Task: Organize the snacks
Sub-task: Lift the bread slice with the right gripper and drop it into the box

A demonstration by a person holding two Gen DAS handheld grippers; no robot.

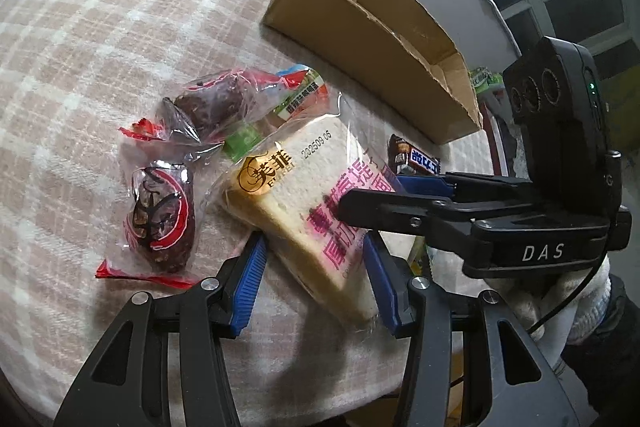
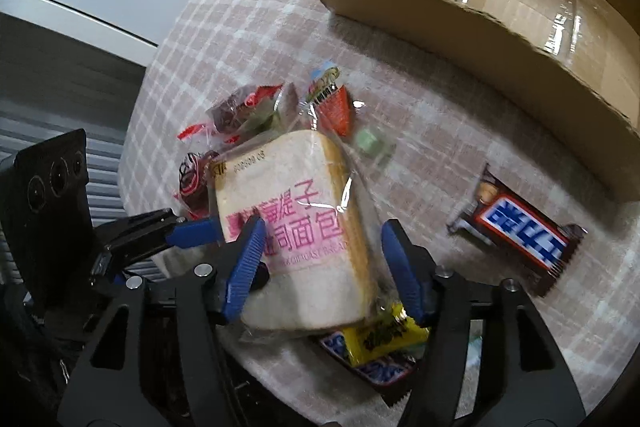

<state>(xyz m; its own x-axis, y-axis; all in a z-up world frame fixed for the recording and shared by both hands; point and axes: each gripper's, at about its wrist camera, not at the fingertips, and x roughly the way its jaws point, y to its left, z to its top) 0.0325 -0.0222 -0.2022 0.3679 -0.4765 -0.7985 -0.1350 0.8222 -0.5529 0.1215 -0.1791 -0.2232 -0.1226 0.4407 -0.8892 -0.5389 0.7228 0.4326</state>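
Observation:
A thick slice of bread in a clear packet with pink print (image 1: 296,195) (image 2: 304,187) is tilted up off the checked cloth (image 1: 100,47). My left gripper (image 1: 315,239) is shut on it, one blue pad at the crust side and the other at its near corner. My right gripper (image 2: 323,227) comes in from the right (image 1: 372,193) and also grips it, with the left pad on the printed face and the right pad against the clear wrapper. One of the left gripper's fingers (image 2: 192,229) touches the bread's left edge. An open cardboard box (image 1: 360,27) (image 2: 440,27) stands behind.
Two red-wrapped dark snacks (image 1: 164,219) (image 1: 212,103), an orange-green packet (image 1: 300,87) (image 2: 332,103) and a chocolate bar (image 1: 416,157) (image 2: 520,231) lie around. A yellow packet (image 2: 384,339) and a second bar (image 2: 376,371) lie under the bread. A gloved hand (image 1: 560,299) holds the right gripper.

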